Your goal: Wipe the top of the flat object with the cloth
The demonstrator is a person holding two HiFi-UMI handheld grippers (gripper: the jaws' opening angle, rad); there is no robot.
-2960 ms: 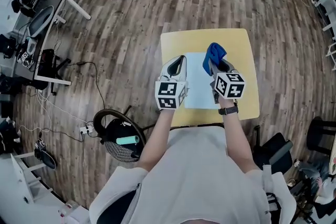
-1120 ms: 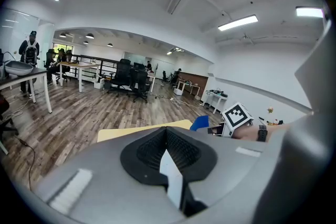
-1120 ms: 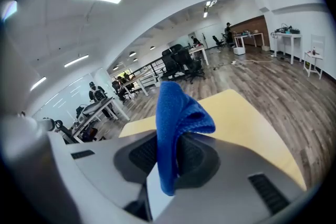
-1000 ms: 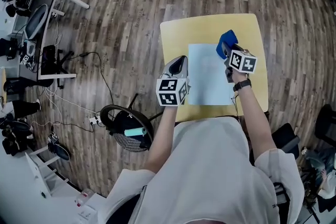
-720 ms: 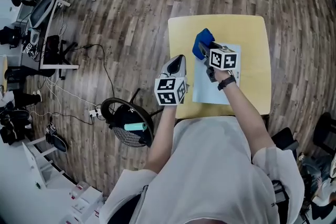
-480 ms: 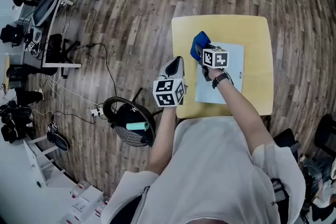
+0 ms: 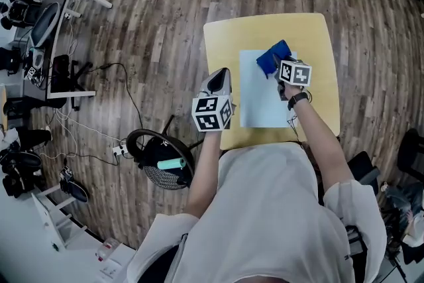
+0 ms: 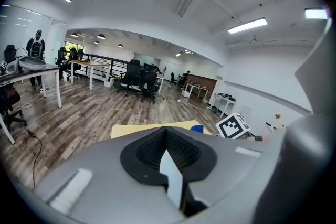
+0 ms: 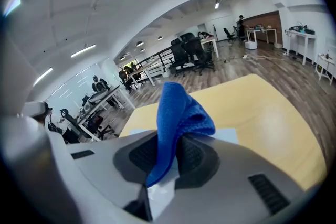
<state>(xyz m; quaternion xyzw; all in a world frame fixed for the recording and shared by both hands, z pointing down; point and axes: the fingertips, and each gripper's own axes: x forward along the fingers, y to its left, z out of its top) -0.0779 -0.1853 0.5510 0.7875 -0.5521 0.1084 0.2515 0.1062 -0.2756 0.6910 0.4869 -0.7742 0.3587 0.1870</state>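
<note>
A pale blue flat sheet (image 7: 262, 103) lies on the small yellow table (image 7: 232, 36). My right gripper (image 7: 278, 61) is shut on a blue cloth (image 7: 272, 56) over the sheet's far right part. In the right gripper view the cloth (image 9: 178, 113) sticks up from between the jaws, with the sheet (image 9: 226, 135) and yellow top beyond. My left gripper (image 7: 220, 81) hovers at the table's left edge, jaws together with nothing between them; the left gripper view shows the same closed jaws, the table (image 8: 136, 129) ahead and the right gripper's marker cube (image 8: 234, 126).
Wooden floor surrounds the table. A round wire basket (image 7: 157, 169) with a teal item stands on the floor to the left of the person. Desks with equipment (image 7: 40, 23) line the far left. A dark chair (image 7: 411, 156) is at the right edge.
The right gripper with the cloth has swept from the sheet's far left corner rightward to its far right part. The left gripper has stayed at the table's left edge.
</note>
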